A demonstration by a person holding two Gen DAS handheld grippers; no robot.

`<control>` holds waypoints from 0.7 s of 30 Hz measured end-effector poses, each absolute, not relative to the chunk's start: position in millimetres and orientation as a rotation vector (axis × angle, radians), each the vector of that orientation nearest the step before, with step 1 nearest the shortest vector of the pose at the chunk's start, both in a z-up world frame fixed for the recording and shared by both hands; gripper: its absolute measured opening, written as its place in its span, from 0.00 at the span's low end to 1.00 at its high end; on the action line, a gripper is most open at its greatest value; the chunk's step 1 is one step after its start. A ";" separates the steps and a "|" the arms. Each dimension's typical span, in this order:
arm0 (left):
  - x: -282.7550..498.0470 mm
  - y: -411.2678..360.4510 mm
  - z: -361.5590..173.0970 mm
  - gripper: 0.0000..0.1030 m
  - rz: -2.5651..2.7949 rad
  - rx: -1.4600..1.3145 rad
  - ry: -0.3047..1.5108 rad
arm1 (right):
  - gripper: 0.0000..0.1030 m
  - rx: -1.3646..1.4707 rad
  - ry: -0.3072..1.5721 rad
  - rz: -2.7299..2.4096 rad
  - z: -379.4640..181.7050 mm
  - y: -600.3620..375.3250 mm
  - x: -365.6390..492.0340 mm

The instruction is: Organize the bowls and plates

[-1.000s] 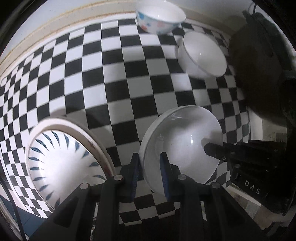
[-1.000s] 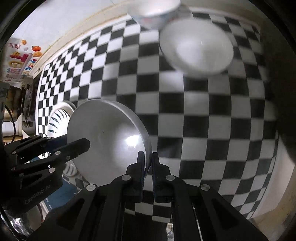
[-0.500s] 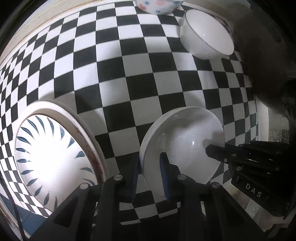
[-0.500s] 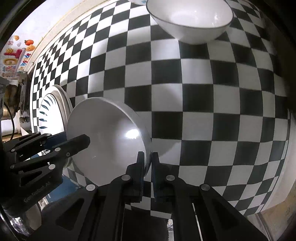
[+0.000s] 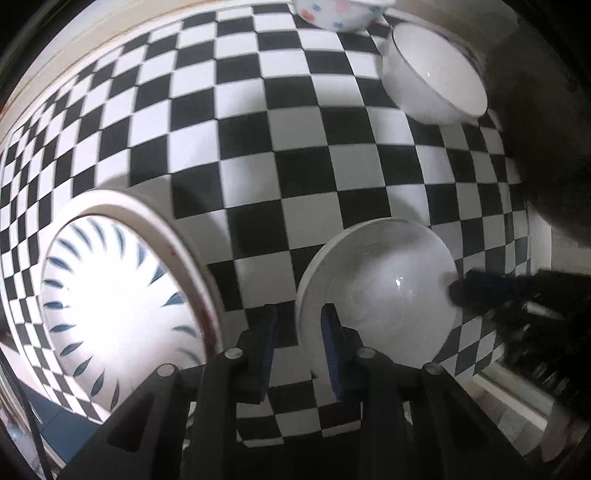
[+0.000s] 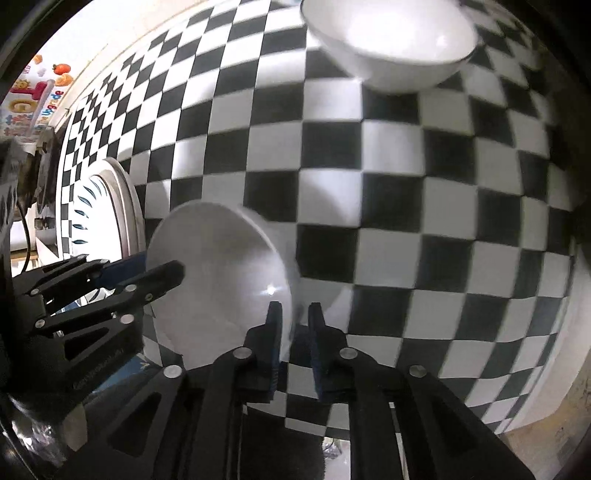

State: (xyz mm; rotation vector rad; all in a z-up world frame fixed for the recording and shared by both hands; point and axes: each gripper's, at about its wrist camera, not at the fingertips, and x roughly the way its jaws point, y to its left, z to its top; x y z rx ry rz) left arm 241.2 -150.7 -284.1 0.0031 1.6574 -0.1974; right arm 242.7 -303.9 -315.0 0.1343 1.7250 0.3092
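only your left view shows the flowered bowl (image 5: pixel 338 16) at the far edge. the plain white bowl (image 5: pixel 384 291) sits on the checkered bench (image 5: pixel 317 177) beside the blue-leaf plate (image 5: pixel 110 295); both grippers' (image 5: pixel 299 332) (image 6: pixel 295 328) jaws straddle its rim, just eased apart, right ones clear.

plate (image 5: pixel 122 302) – left | near bowl (image 5: pixel 380 295) – right of it | two bowls (image 5: pixel 436 85) – behind
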 end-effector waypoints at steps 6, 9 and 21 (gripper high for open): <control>255.1 -152.0 -245.0 0.23 -0.197 -0.040 1.583 | 0.44 0.121 1.586 0.254 -261.1 -337.9 274.6; 283.6 -161.8 -233.2 0.23 -0.216 -0.064 1.550 | 0.45 0.090 1.541 0.205 -249.1 -350.4 305.7; 406.3 -216.0 -269.4 0.23 -0.272 -0.080 1.608 | 0.45 -0.082 1.612 0.078 -300.8 -372.4 434.4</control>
